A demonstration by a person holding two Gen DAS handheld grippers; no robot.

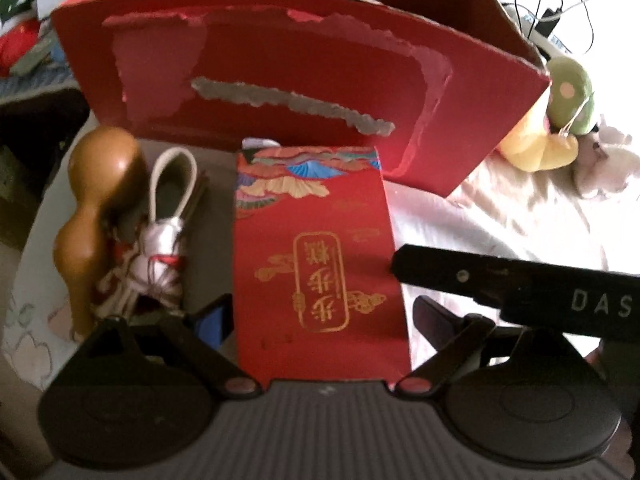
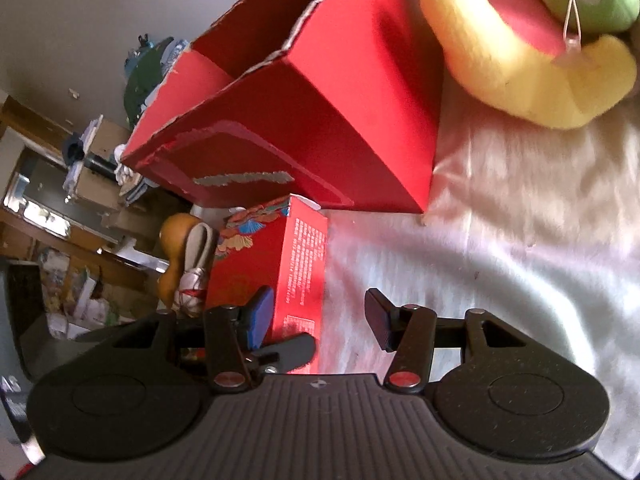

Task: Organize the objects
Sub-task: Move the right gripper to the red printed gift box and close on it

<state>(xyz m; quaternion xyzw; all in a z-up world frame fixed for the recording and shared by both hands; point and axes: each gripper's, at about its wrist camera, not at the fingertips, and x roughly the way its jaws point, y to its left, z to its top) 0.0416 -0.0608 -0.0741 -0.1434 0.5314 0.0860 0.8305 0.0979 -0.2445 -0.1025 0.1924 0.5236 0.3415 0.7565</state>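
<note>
two red boxes (image 1: pixel 296 80) (image 1: pixel 316 264) — one gourd (image 1: pixel 96 208)

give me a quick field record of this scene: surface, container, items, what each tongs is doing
surface: pale rumpled cloth
container: big open red cardboard box, torn front
items: small red gold-printed box in front of it; brown gourd and white tassel charm beside it; plush toy at the big box's other side
left tongs: straddling the small red box, grip unclear
right tongs: open, nothing held
</note>
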